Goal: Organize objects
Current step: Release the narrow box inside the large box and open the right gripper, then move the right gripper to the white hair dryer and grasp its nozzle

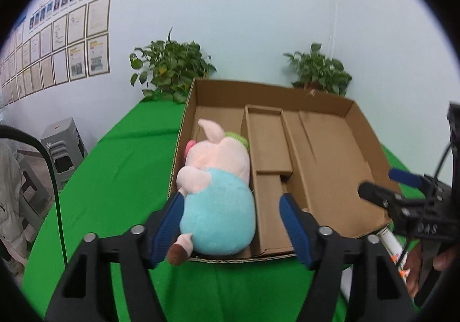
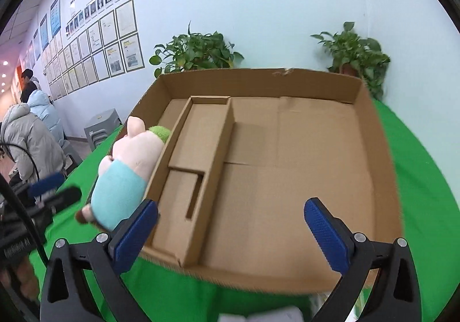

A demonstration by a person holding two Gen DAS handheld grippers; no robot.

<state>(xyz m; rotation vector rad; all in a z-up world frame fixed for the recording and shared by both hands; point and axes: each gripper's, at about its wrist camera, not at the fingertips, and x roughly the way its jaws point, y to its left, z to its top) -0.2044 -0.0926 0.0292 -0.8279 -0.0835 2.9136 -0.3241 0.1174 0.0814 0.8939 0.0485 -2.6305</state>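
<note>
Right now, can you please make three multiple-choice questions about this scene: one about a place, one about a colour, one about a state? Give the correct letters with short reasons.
1. Where does the plush pig lie?
A. in the left compartment of the cardboard box
B. on the green cloth outside the box
C. in the wide right compartment

2. What colour is the pig's shirt?
A. red
B. light blue
C. yellow

3. In what state is the left gripper?
A. shut on the pig
B. shut on nothing
C. open

Answers:
1 A: the pig lies along the left wall, left of the cardboard divider, with one foot over the near edge.
2 B: the shirt on its body is light blue, and the head is pink.
3 C: the blue fingers stand wide apart; a gap shows between the right finger and the pig.
</note>
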